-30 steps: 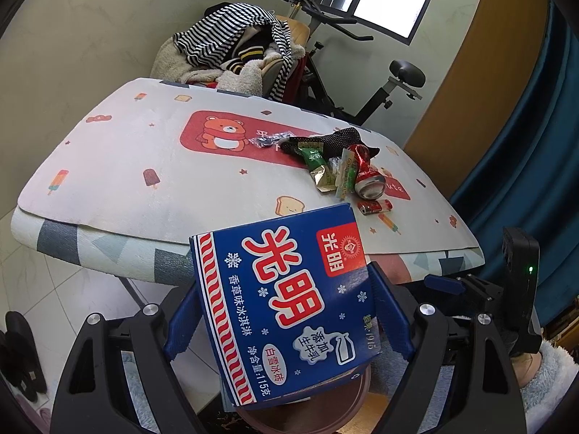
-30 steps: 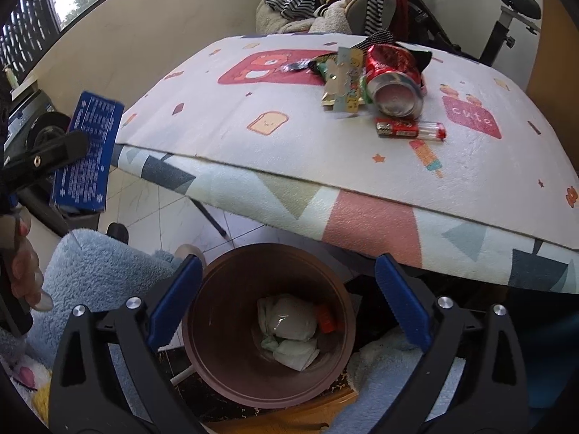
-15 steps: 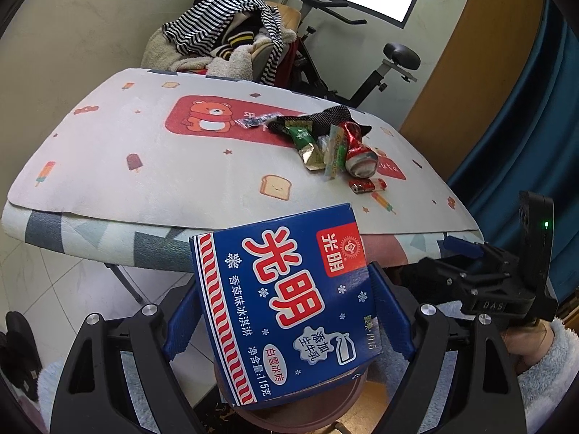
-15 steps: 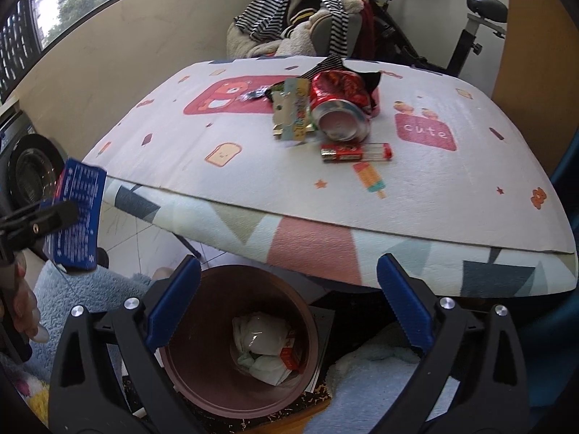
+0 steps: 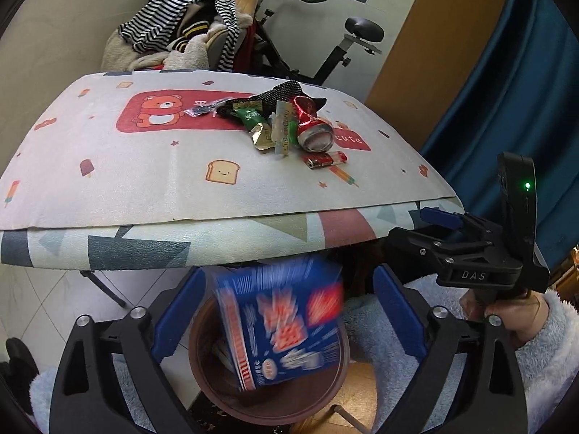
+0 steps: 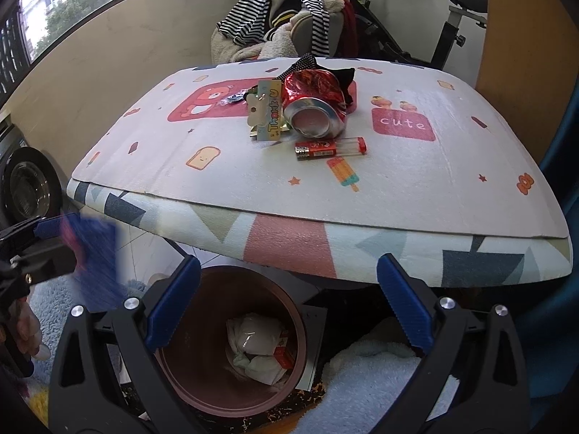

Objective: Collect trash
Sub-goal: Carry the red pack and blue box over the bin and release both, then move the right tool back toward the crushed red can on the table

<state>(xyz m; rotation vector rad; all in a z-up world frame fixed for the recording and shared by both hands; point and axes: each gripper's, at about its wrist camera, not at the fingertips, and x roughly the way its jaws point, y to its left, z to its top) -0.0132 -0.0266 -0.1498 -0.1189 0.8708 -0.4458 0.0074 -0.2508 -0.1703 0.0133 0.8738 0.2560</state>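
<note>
A blue ice-cream box (image 5: 282, 325) is blurred, falling between the open fingers of my left gripper (image 5: 286, 311) above the brown trash bin (image 5: 213, 394). In the right wrist view the box (image 6: 96, 260) shows at the left edge beside the left gripper. My right gripper (image 6: 287, 303) is open and empty over the bin (image 6: 188, 387), which holds crumpled white paper (image 6: 253, 336). On the table lie a crushed red can (image 5: 313, 126), a red lighter (image 5: 325, 159), wrappers (image 5: 260, 126) and a black cloth (image 5: 286, 96).
The table (image 6: 416, 188) with a cartoon mat stands over the bin. A chair piled with striped clothes (image 5: 181, 36) and an exercise bike (image 5: 343, 47) stand behind it. A blue curtain (image 5: 506, 83) hangs at the right. Fluffy blue fabric (image 6: 383, 379) lies near the bin.
My left gripper has opened and let go of the blue box, which now drops toward the bin. Both grippers have moved closer to the table's edge.
</note>
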